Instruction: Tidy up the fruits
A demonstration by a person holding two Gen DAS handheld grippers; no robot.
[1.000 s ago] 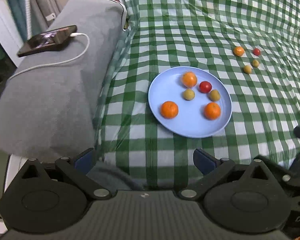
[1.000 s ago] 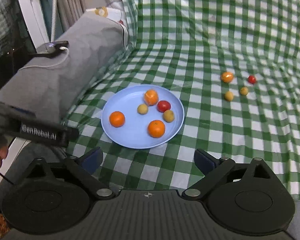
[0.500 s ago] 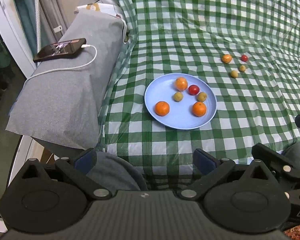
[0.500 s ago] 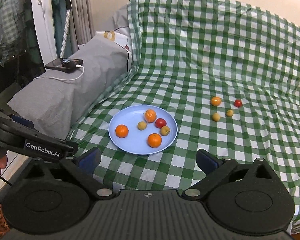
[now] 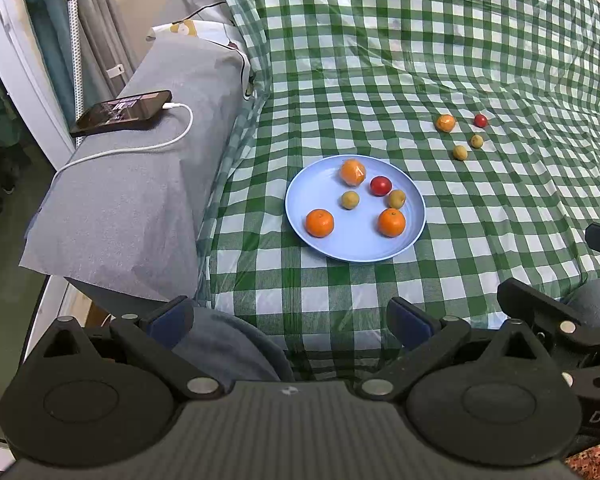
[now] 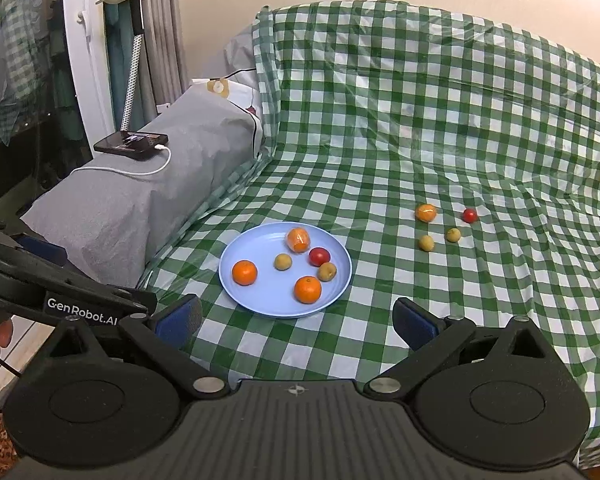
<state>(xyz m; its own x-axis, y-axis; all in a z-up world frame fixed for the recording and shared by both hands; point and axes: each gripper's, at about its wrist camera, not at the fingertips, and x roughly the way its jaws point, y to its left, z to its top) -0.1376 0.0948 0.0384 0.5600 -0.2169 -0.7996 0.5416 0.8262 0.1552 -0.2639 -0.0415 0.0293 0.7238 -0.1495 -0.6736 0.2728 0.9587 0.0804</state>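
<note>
A black smartphone (image 5: pixel 121 113) with a white charging cable (image 5: pixel 140 148) plugged in lies on a grey fabric-covered armrest (image 5: pixel 140 184), beside the green-and-white checked cover (image 5: pixel 380 60).

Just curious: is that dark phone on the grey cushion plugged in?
Plugged in: a white cable runs into the end of the dark phone lying on the grey cushion.

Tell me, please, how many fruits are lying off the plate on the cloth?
4: a wrapped orange, a red one and two small yellowish ones, clustered right of the blue plate.
</note>
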